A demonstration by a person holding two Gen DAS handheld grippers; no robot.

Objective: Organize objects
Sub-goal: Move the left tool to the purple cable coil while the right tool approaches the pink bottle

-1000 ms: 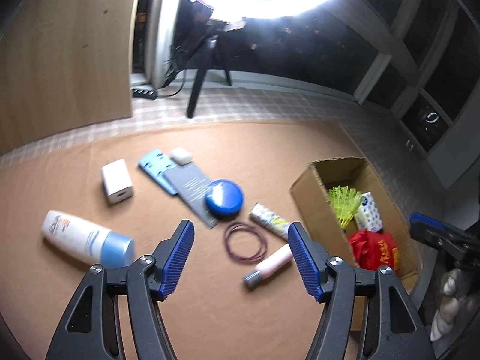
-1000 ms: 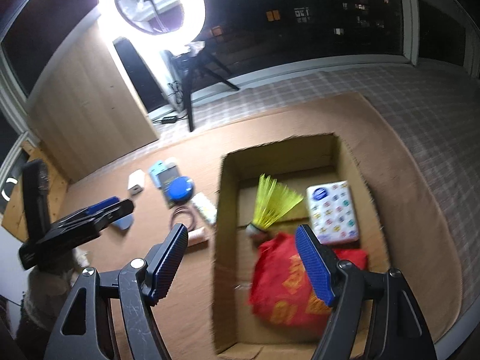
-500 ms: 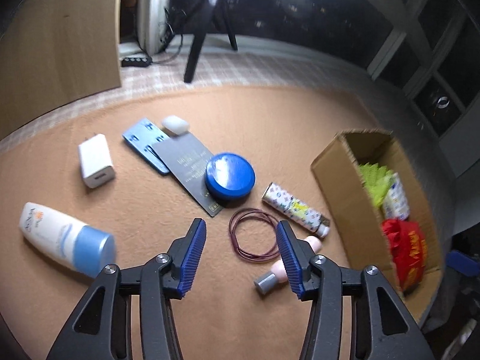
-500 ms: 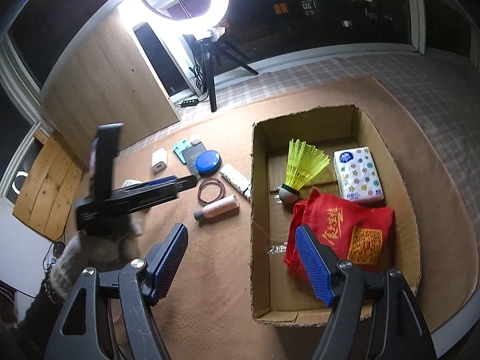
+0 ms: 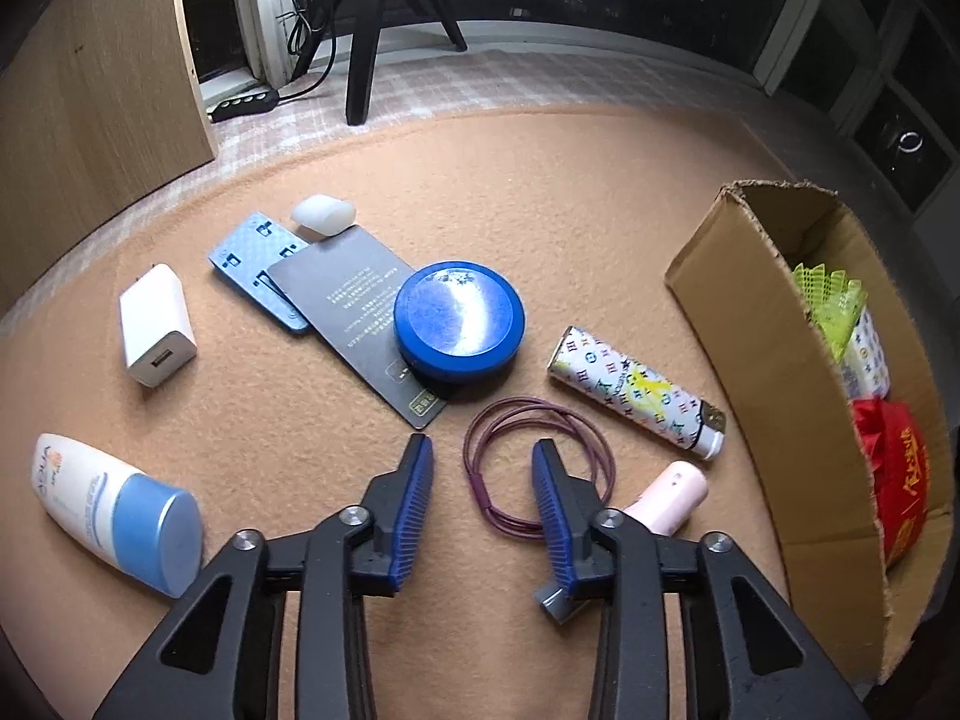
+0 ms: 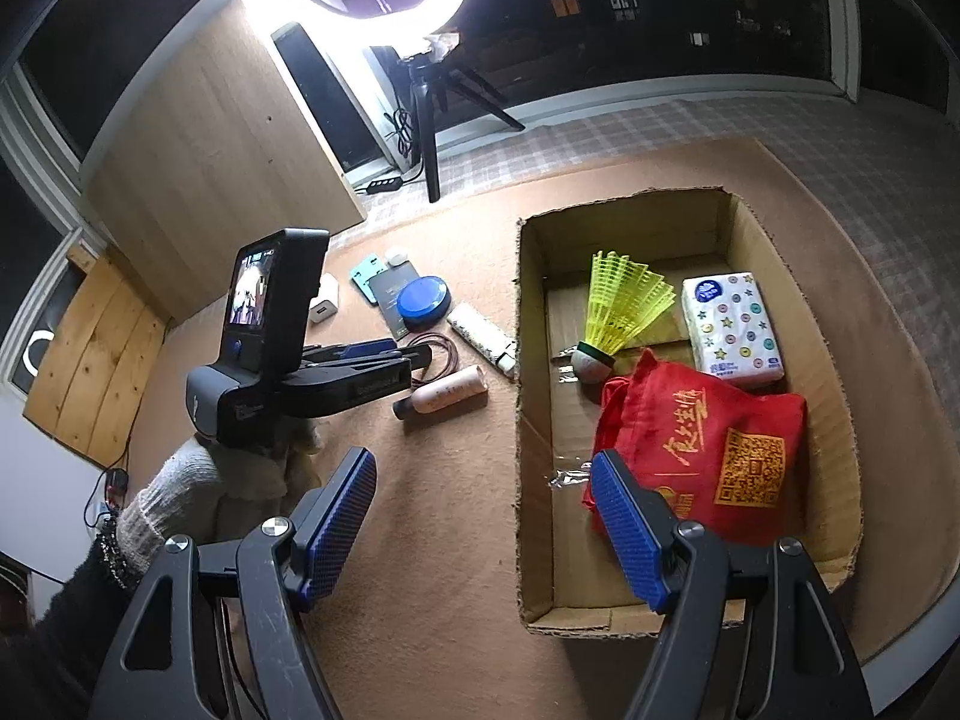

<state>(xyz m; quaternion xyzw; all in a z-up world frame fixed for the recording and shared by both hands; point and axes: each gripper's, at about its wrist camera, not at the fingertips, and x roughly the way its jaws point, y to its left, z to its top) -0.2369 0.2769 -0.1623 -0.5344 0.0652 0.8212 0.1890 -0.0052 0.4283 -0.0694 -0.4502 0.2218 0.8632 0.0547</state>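
A purple hair band (image 5: pixel 478 485) lies on the tan mat among loose items. My left gripper (image 5: pixel 481 444) hangs low over it, jaws closing. The band's left edge lies between the blue pads, which do not press on it. In the right wrist view the left gripper (image 6: pixel 420 357) shows in a gloved hand. A pink bottle (image 5: pixel 669 495) lies partly under its right finger. My right gripper (image 6: pixel 482 462) stands open and empty above the left wall of the cardboard box (image 6: pixel 624 201). In the box lie a yellow shuttlecock (image 6: pixel 624 300), a tissue pack (image 6: pixel 732 321) and a red bag (image 6: pixel 708 450).
On the mat lie a patterned tube (image 5: pixel 636 387), a blue round tin (image 5: pixel 459 321) on a dark card (image 5: pixel 354 306), a blue holder (image 5: pixel 252 258), a white charger (image 5: pixel 157 324) and a lotion bottle (image 5: pixel 114 510). A tripod (image 5: pixel 360 60) and wooden panel (image 5: pixel 90 72) stand behind.
My left gripper has sunk toward the mat and its jaws have narrowed around the hair band's left edge. My right gripper has shifted sideways by the box and kept its jaws wide.
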